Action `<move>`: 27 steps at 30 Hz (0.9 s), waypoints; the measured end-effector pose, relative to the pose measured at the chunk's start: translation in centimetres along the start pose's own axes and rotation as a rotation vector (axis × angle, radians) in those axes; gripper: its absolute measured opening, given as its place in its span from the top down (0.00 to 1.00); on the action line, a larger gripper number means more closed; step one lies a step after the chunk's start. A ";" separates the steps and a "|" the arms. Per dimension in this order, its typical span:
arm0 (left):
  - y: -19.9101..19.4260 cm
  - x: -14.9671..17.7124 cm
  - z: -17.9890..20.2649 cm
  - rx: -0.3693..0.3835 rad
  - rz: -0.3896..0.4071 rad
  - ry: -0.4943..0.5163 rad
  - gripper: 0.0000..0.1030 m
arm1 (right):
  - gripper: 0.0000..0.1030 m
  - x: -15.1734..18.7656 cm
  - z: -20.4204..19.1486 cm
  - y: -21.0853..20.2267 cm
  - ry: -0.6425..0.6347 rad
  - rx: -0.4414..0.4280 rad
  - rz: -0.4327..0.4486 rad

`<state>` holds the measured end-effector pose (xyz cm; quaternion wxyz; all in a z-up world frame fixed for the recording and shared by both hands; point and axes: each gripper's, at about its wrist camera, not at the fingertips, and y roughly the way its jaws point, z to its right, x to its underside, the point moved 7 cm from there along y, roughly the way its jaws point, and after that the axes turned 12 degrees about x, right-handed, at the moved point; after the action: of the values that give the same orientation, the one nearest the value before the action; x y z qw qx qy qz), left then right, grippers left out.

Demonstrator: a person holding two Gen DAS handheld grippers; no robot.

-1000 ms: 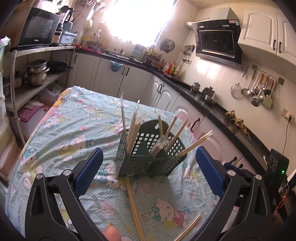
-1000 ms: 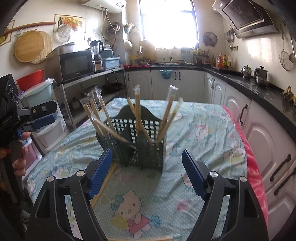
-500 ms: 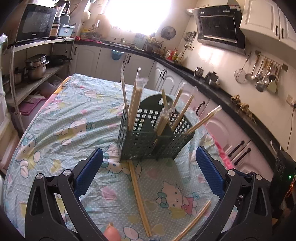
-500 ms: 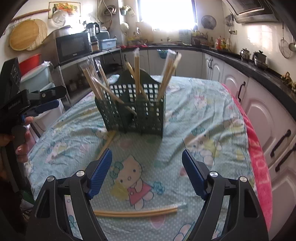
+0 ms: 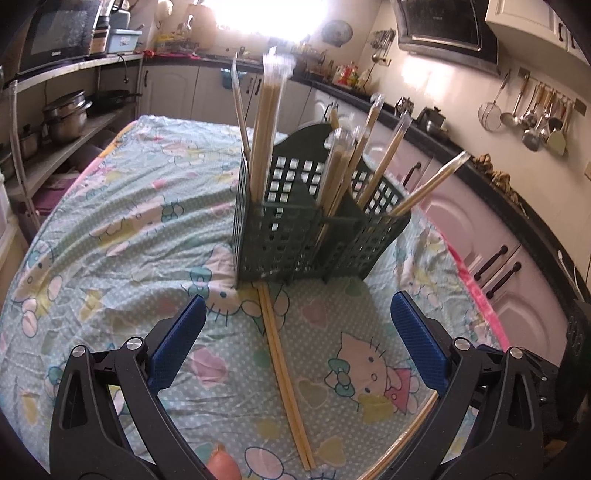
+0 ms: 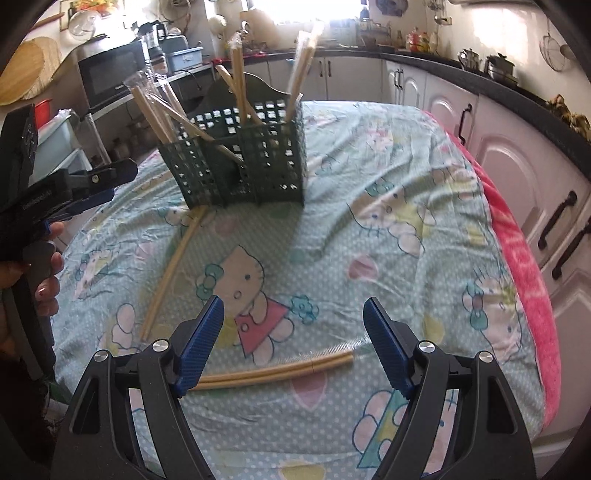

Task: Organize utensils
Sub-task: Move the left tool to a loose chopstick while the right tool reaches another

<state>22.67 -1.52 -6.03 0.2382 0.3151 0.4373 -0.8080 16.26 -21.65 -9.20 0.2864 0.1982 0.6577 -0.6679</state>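
Observation:
A dark green mesh utensil holder (image 5: 291, 236) (image 6: 243, 162) stands on the table with several wrapped pairs of chopsticks leaning out of it. One wrapped chopstick pair (image 5: 284, 373) (image 6: 170, 269) lies flat on the cloth from the holder's foot toward me. Another wrapped pair (image 6: 280, 371) (image 5: 402, 439) lies crosswise near the table's front. My left gripper (image 5: 295, 314) hangs open over the first pair, nothing between its blue pads. My right gripper (image 6: 293, 314) is open just above the crosswise pair. The left gripper (image 6: 110, 181) also shows at the left of the right wrist view, held by a hand.
The table wears a cartoon-cat cloth (image 6: 388, 221) with a pink towel (image 6: 517, 258) along its right edge. Kitchen cabinets (image 5: 498, 229) run close on the right. A shelf with pots (image 5: 62, 118) and a microwave (image 5: 59, 33) stands to the left.
Both grippers have sunk toward the table and tilted further down. The holder looks nearer and higher in view, and the crosswise pair has come into view under the right gripper. Both jaws stayed wide.

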 end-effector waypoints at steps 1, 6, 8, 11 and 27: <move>0.4 0.3 -0.1 -0.003 -0.013 -0.003 0.10 | 0.27 0.2 0.1 0.1 0.006 0.003 -0.007; 2.1 1.2 -0.6 -0.020 -0.059 -0.006 0.10 | 0.27 1.5 1.1 1.0 0.058 0.015 -0.075; 2.8 1.4 -0.9 -0.021 -0.080 -0.015 0.17 | 0.30 2.1 1.4 1.4 0.085 0.017 -0.105; 3.8 1.8 -1.3 -0.026 -0.112 -0.022 0.28 | 0.36 3.1 1.7 2.4 0.118 0.021 -0.159; 8.5 2.7 -4.3 -0.008 -0.209 -0.157 0.55 | 0.72 1.5 1.9 6.1 0.189 -0.031 -0.214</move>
<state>27.70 -2.45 -14.48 0.1876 0.2025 0.4511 -0.8487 19.29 -23.50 -14.74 0.1532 0.1846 0.7095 -0.6626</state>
